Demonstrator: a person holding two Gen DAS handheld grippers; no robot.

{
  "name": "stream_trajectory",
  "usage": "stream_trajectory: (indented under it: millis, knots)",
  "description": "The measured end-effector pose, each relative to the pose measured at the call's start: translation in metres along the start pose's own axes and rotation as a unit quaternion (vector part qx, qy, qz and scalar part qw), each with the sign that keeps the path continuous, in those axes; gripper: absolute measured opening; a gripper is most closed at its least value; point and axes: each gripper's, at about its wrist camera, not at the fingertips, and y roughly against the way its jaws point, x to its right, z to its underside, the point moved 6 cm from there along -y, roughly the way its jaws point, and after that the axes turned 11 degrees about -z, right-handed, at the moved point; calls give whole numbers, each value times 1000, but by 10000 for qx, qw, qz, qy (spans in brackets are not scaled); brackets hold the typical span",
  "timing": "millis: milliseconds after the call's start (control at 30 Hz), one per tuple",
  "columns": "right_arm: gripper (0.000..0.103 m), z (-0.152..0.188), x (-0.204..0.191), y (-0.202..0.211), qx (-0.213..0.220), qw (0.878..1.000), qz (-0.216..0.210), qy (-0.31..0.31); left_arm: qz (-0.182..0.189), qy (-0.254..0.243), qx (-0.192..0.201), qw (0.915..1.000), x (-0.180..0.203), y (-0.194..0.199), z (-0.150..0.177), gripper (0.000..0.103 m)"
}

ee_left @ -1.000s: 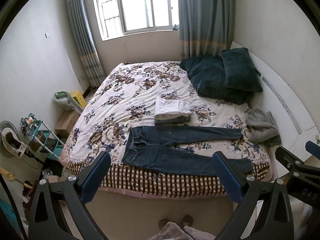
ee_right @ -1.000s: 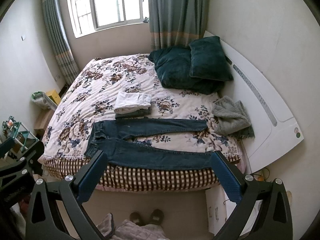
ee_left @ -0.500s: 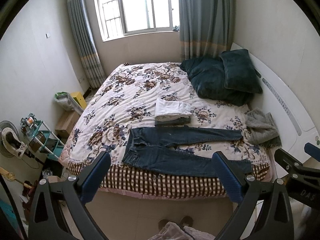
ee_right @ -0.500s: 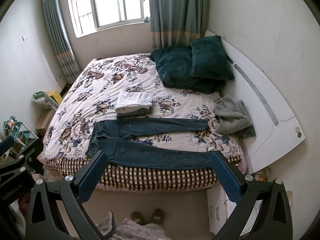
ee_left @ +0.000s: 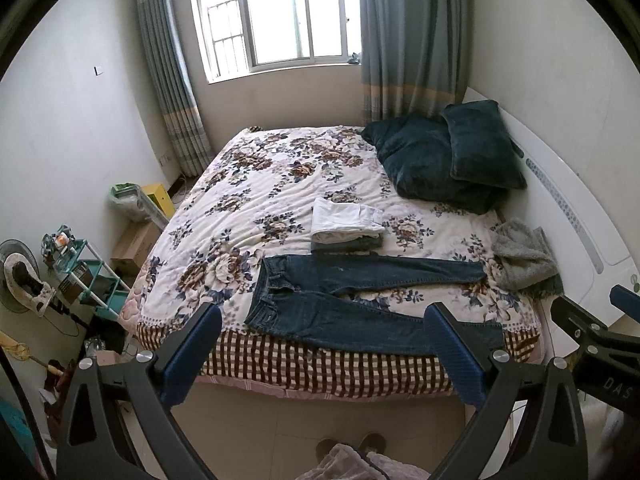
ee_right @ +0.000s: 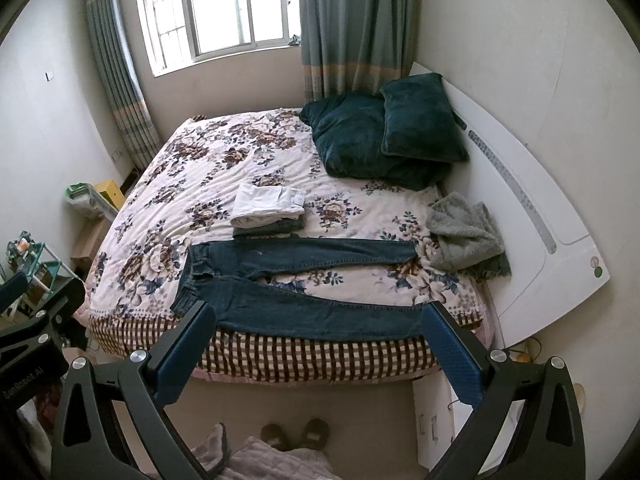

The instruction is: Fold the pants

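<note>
The dark blue jeans [ee_left: 360,300] are laid flat and unfolded along the near edge of the bed [ee_left: 280,184], waistband to the left, legs spread apart. Compared with a second ago, nothing has been moved; only a slight camera drift is seen. The left gripper [ee_left: 322,350] and right gripper [ee_right: 316,346] are held above the floor, well apart from the jeans, fingers spread wide and empty. A folded white-and-grey stack [ee_left: 346,226] lies just behind the jeans, dark green pillows [ee_left: 452,160] by the white headboard [ee_left: 580,232], and a curtained window [ee_left: 276,16] beyond.

The left gripper [ee_left: 322,344] is wide open and holds nothing. The right gripper [ee_right: 318,346] is wide open too, held up beside it.
</note>
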Motion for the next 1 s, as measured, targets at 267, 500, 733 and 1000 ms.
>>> stream_trajectory:
  millis: [267,500,733,1000]
  knots:
    - [103,1,-1,0,6,10000,-4,5,-5,14,10,10000,-4,2,2,103]
    - [103,0,-2,2,9,10000,-19,-14,-10,17,17,10000,-6,2,0,103]
    - [103,-2,-4,1,9,10000,-26,-14,-9,27,23,10000,-6,2,3,103]
    - [103,-10,-11,-5,35,10000,-51,-68,-14,131,29,9999,-5,-7,1,103]
